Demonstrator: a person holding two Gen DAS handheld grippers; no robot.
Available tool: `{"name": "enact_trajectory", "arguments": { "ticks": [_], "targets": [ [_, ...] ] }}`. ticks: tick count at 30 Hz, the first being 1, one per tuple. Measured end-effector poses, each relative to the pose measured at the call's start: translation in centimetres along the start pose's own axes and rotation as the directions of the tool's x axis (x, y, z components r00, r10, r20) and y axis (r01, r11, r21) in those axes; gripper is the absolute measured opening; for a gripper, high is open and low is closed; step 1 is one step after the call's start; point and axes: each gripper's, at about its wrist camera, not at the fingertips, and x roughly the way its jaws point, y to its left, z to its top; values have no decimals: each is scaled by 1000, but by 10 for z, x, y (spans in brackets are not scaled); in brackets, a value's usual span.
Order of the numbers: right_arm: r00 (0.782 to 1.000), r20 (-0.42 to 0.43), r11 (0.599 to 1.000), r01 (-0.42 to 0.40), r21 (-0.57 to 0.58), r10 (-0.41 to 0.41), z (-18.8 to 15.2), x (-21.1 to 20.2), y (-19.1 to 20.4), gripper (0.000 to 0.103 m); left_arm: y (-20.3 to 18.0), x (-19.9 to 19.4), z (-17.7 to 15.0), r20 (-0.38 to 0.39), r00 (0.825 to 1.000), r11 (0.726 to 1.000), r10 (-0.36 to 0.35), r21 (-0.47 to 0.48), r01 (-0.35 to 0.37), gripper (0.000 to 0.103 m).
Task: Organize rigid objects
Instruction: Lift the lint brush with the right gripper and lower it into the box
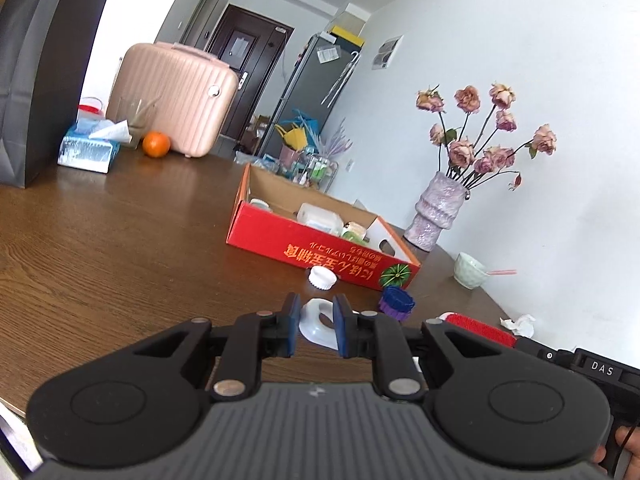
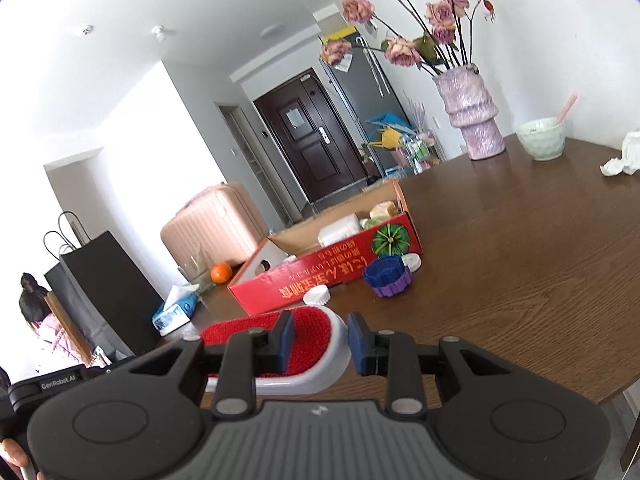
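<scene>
I hold one lint brush between both grippers, just above the brown table [image 1: 120, 240]. The left gripper [image 1: 318, 322] is shut on the brush's white loop handle [image 1: 314, 334]; the red bristle head [image 1: 480, 328] runs off to the right. The right gripper [image 2: 322, 342] is shut across that red bristle head [image 2: 308, 332] and its white rim. Ahead lies an open red cardboard box [image 1: 320, 248] [image 2: 320, 276] holding white containers. In front of it are a white cap [image 1: 322, 278] [image 2: 317, 295] and a blue cap on a purple one [image 1: 396, 300] [image 2: 387, 276].
A pink vase of dried roses [image 1: 434, 212], a pale green bowl [image 1: 470, 270] and a crumpled tissue [image 1: 520, 324] stand at the right. At the far left are a black paper bag [image 1: 36, 72], a tissue box [image 1: 88, 152], an orange [image 1: 156, 144] and a pink suitcase [image 1: 176, 96]. A person [image 2: 36, 320] sits beyond.
</scene>
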Motion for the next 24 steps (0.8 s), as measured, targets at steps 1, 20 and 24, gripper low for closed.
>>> {"name": "enact_trajectory", "arguments": {
  "ticks": [1,20,24],
  "targets": [
    [1000,5,1000,-2,-1,2,1,-1,1,28,-1,-1,1,5,1000,1000,1,2,-1,17],
    [997,70,997,-24,-79,30,95,93,13,28,6,101,97,69,998,1000,1,13,-2,17],
    [997,73,996,-13,-86,20,128,137,10,28,8,148,123,66,998,1000,0,31,-2,17]
  ]
}}
